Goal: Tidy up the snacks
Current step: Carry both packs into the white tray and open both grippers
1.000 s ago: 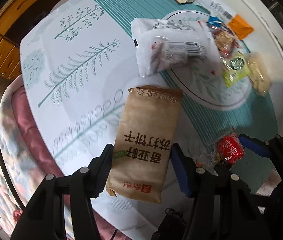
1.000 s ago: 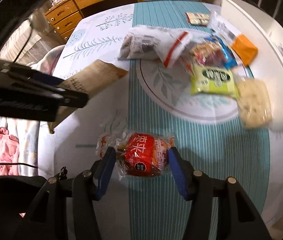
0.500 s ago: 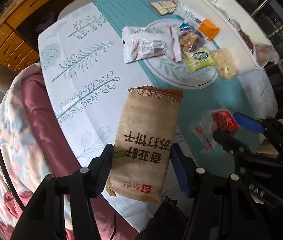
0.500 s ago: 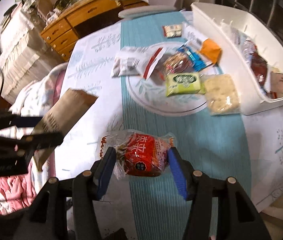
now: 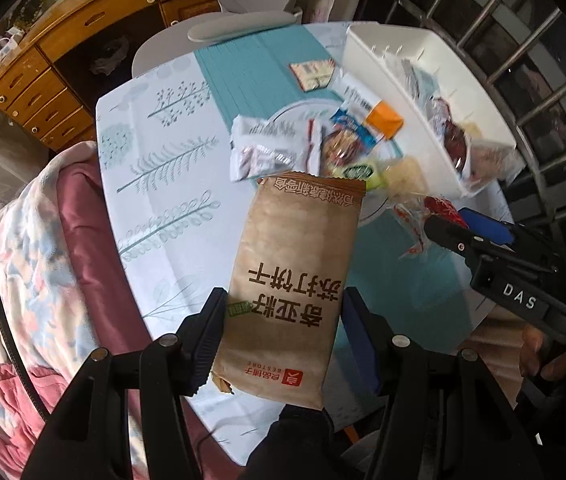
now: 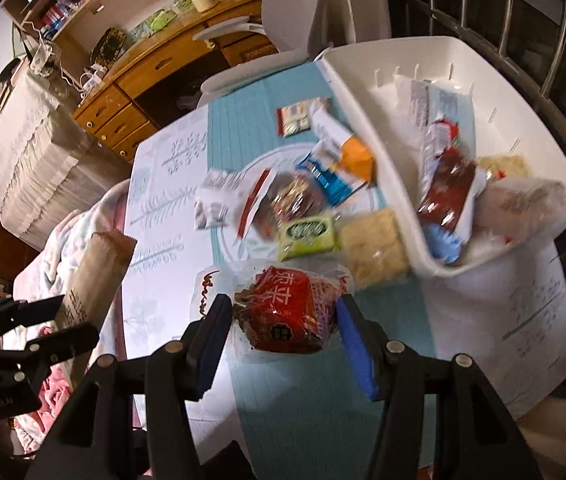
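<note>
My left gripper [image 5: 283, 312] is shut on a long brown cracker packet [image 5: 299, 248] and holds it high above the table [image 5: 155, 152], pointing steeply down. From the right wrist, that packet [image 6: 99, 272] sticks up at the left. My right gripper [image 6: 283, 312] is shut on a red snack in a clear wrapper [image 6: 283, 300], also lifted off the table; the left wrist view shows it [image 5: 439, 206] at the right. A white bin [image 6: 363, 92] at the table's far right holds several packets. Several more snacks lie beside it, among them a green packet [image 6: 307, 232] and a white packet [image 6: 219, 196].
A pale cracker pack [image 6: 371, 248] and an orange packet [image 6: 357, 156] lie against the bin's wall. A flowered blanket [image 5: 23, 260] borders the table on the left. A wooden desk with drawers [image 5: 43, 80] and a chair [image 5: 243, 24] stand beyond. Window bars [image 5: 503, 40] rise behind the bin.
Both grippers have risen with their packets, so the table looks smaller and farther below. The right gripper has drifted toward the white bin, whose inside now shows.
</note>
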`<state>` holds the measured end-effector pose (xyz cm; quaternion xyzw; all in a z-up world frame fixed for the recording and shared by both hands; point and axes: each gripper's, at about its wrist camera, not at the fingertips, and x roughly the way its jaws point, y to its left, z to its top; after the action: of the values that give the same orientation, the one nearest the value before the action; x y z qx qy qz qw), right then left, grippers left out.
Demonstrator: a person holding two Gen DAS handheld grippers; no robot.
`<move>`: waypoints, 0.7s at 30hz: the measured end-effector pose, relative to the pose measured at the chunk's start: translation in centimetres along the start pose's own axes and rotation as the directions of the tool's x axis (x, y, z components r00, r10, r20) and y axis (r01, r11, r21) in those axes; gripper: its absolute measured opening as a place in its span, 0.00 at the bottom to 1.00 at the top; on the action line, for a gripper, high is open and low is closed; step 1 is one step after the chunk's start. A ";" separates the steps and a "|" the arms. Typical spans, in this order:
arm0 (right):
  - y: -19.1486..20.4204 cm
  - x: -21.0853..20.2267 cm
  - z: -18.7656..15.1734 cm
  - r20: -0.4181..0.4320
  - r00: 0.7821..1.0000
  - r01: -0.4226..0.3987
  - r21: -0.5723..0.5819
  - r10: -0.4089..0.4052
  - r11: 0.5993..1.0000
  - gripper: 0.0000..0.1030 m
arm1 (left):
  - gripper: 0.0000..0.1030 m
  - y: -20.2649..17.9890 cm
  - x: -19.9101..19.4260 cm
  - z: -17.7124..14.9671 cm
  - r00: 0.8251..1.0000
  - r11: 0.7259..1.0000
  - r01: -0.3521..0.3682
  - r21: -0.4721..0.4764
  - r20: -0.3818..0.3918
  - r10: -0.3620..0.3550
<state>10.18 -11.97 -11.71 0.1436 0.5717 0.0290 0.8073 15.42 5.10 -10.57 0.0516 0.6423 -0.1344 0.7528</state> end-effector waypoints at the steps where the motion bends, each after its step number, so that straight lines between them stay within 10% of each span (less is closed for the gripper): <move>1: -0.6 -0.4 0.5 -0.001 1.000 -0.003 -0.001 0.003 1.000 0.53 | 0.55 -0.5 -0.1 0.4 1.000 1.000 0.001 -0.008 0.005 -0.001; 21: -14.0 -4.6 9.7 0.032 0.999 -0.022 -0.090 0.025 0.996 0.53 | 0.55 -16.3 0.9 10.7 0.994 0.998 0.053 -0.037 0.097 -0.049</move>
<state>16.03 -28.26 -8.23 0.1147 0.5547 0.0618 0.8218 21.42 -13.34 -8.10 0.0138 0.6090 -0.1431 0.7800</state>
